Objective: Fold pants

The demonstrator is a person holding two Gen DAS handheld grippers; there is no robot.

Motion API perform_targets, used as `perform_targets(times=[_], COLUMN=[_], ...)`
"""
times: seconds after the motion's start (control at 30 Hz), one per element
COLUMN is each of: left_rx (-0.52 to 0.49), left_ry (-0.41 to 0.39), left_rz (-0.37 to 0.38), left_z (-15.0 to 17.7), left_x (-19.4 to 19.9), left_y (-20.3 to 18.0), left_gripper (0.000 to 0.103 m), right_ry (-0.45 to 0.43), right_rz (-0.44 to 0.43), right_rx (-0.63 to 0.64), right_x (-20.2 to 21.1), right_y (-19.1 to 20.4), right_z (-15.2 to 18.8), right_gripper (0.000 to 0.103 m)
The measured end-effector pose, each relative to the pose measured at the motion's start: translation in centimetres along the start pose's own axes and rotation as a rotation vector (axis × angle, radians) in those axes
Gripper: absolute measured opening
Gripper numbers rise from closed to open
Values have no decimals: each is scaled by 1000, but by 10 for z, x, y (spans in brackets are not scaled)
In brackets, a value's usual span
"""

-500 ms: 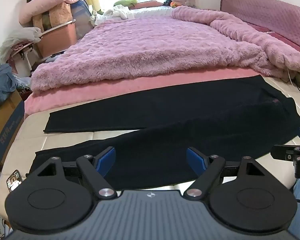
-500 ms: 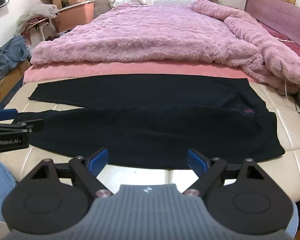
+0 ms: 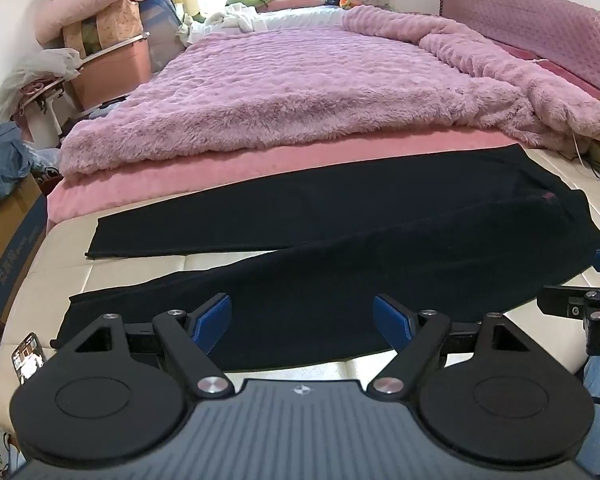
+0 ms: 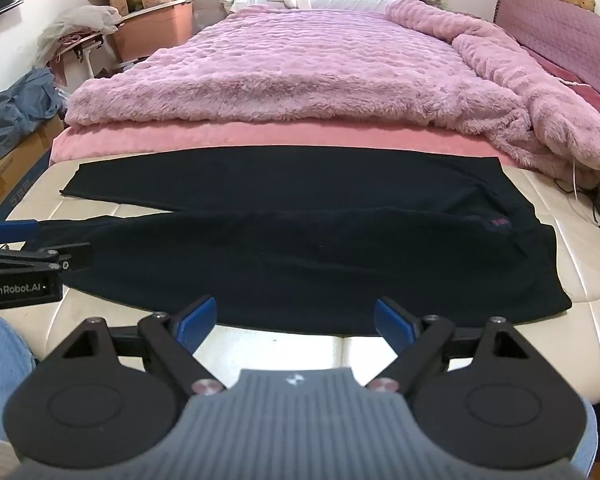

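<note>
Black pants [image 3: 340,256] [image 4: 300,236] lie flat across the cream foot of the bed [image 3: 112,276], legs spread to the left, waist to the right with a small pink label [image 4: 499,223]. My left gripper [image 3: 302,322] hovers open over the near leg, blue pads wide apart with nothing between them. My right gripper [image 4: 296,324] stands open just above the near hem edge of the pants, nearer the waist, and holds nothing. Each gripper shows at the edge of the other's view.
A fluffy pink blanket [image 3: 320,92] covers the bed beyond the pants. A white cable [image 4: 580,184] trails at the right. Cardboard boxes [image 3: 8,236], bags and a pink storage bin [image 3: 112,68] crowd the floor at left. A phone [image 3: 28,356] lies at the near left corner.
</note>
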State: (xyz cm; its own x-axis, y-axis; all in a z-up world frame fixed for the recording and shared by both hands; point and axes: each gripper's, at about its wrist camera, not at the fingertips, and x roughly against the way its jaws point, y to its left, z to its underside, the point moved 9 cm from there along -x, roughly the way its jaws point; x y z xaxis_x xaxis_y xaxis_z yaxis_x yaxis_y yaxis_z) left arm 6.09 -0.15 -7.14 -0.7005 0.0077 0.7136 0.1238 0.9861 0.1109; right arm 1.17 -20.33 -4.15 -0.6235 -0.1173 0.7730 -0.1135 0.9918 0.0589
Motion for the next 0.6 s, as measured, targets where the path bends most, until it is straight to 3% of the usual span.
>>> perform_targets(times=[0.6], left_rx=[-2], left_ry=[-2], left_rz=[1], left_z=[1], left_x=[5], left_y=[5], left_gripper=[94], right_ry=[1], right_rz=[-13], right_rx=[22], right_x=[4], right_y=[5], right_z=[1], right_gripper=[82])
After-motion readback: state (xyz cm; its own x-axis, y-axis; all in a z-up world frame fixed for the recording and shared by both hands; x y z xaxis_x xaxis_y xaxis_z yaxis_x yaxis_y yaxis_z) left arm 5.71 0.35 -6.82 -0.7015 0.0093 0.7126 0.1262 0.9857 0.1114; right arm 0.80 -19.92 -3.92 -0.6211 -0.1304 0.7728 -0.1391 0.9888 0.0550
